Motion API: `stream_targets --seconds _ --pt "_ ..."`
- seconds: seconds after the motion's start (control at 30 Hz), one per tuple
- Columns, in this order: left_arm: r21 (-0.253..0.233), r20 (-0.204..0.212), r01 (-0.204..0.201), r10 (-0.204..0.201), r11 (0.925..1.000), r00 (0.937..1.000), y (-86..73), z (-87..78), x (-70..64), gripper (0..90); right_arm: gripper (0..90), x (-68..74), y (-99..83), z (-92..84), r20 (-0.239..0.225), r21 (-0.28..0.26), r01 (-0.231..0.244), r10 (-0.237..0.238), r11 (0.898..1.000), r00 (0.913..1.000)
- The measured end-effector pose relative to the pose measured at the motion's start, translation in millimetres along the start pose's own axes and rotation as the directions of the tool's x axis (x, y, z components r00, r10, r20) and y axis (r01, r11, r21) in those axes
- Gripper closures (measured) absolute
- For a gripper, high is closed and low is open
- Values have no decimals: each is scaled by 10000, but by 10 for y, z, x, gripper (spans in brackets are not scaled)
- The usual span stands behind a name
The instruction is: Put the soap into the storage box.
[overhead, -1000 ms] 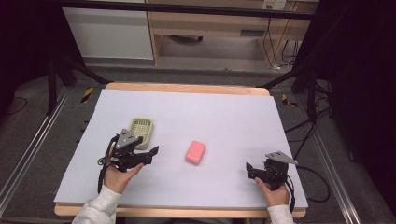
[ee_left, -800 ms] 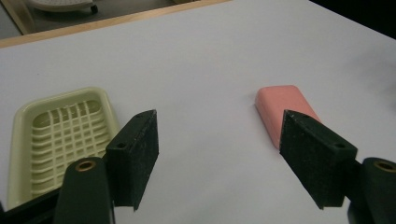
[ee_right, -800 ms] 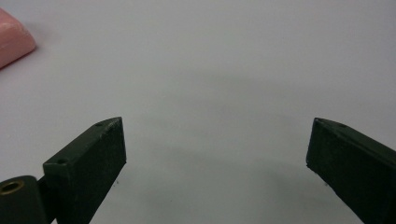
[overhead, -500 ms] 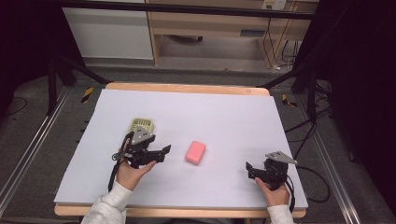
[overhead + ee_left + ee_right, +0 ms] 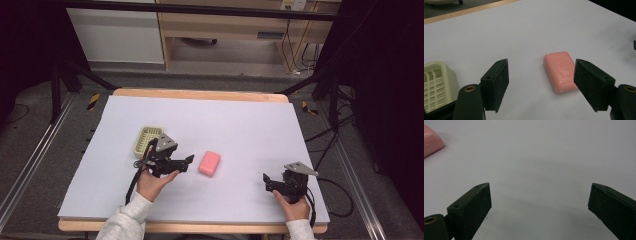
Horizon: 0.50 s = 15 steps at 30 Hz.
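Soap bar (image 5: 209, 163) lies flat, long axis running toward the table's far-right corner.

White table sheet (image 5: 240, 120), wooden edge, cabinet (image 5: 115, 35) behind, floor cables (image 5: 295, 55)

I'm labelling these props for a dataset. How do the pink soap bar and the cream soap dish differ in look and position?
The soap bar is pink and solid with rounded corners; the soap dish is pale cream with a slatted grid floor. The soap bar lies in front of the left gripper, ahead of its open jaws, while the soap dish sits behind that gripper, partly hidden by it. Both rest on the white table, apart from each other.
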<state>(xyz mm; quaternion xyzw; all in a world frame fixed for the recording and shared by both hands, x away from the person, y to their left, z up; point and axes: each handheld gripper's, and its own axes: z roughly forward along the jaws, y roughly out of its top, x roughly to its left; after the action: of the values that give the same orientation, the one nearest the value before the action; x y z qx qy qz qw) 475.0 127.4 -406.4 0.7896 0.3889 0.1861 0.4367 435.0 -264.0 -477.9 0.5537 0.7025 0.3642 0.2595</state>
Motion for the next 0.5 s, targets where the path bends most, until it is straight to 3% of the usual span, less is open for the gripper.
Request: stream_targets --seconds 0.23,0.5 --pt "248 95 -250 248 9994 9996 59 131 -114 280 51 -5 1 1 12 1 -19 19 10000 10000" --pt "391 171 -189 183 9991 9997 58 258 -166 280 51 -1 2 -4 -12 -6 -75 75 10000 10000"
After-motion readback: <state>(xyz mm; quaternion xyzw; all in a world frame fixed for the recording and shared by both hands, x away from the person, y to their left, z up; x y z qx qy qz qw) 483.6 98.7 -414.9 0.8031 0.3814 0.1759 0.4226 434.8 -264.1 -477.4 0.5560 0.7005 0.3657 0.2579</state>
